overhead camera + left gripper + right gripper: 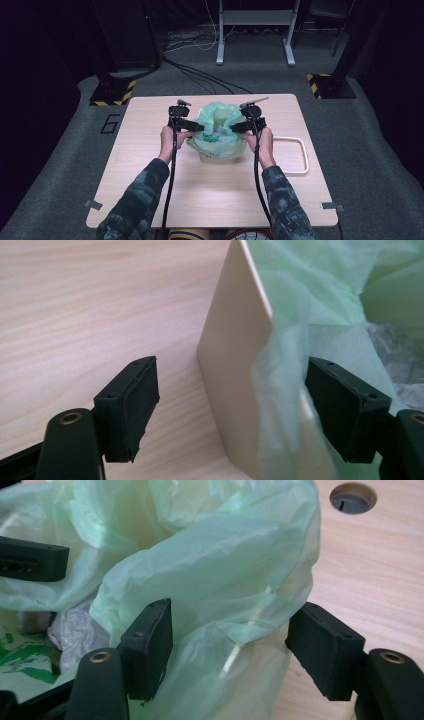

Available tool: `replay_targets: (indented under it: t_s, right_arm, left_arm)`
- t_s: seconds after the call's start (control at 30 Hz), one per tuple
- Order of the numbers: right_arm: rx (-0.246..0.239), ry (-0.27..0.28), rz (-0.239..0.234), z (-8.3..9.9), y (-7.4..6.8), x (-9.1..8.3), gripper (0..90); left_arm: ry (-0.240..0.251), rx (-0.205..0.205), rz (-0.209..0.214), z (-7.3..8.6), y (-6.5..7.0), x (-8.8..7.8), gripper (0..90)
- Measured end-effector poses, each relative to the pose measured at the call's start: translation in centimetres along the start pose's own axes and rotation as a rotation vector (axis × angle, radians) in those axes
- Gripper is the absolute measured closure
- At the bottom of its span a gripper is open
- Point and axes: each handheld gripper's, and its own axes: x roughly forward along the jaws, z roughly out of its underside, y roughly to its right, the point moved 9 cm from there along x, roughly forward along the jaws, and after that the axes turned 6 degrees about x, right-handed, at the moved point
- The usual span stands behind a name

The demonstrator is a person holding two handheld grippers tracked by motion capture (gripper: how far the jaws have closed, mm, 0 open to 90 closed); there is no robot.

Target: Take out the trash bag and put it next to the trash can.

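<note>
I am working at a small cream bin (218, 156) lined with a pale green bag (218, 119), standing near the middle of the table (150, 175) — straight ahead of me, between my two hands. What the coming move is turning on is the bin's rim: on each side it is running between a pair of my jaws, with the loose bag edge draped over it.

My left tongs (199, 127) are reaching in from the bin's left side. In the left gripper view the jaws are standing wide, one outside the cream wall (235, 370) over the bare table, the other inside against the green film (300, 340); the wall and the film are lying in the gap, and neither pad seems to be pressing.

My right tongs (235, 128) are coming in from the opposite side, tips pointing toward the left ones across the bag's mouth. Here too the jaws are standing wide — the bunched bag edge (225, 600) is filling the space between them, but I am seeing no pinch on it.

Both hands are about equally near. Crumpled rubbish (75, 630) is lying down inside the bag. A white rectangular frame (295, 156) is lying flat on the table to the right of the bin.
</note>
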Motion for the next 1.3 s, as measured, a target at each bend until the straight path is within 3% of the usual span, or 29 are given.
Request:
replay_targets:
  t_s: [0.23,0.37,0.57,0.73,1.03,1.3]
  right_arm:
    - [0.012,-0.040,0.006,0.7,0.3,0.9,35.4]
    - [0.009,-0.040,-0.005,0.9,0.3,1.1,44.6]
    - [0.003,-0.019,-0.005,1.0,0.5,0.8,58.4]
    - [-0.004,0.026,0.005,0.5,0.6,-0.1,64.1]
    - [-0.032,0.108,0.049,-0.5,0.4,-1.8,71.5]
    - [-0.045,0.158,0.032,-1.2,0.1,-3.2,82.7]
  left_arm:
    - [-0.014,-0.013,0.046,0.5,0.3,0.5,31.0]
    - [0.001,-0.013,0.079,0.5,0.7,0.5,39.7]
    - [0.020,0.011,0.085,0.4,1.4,0.2,56.1]
    - [0.085,0.006,0.048,-0.2,1.4,-0.5,65.4]
    - [0.158,0.054,-0.020,-1.2,1.8,-1.9,72.1]
    - [0.213,0.083,-0.055,-1.8,1.7,-3.0,79.7]
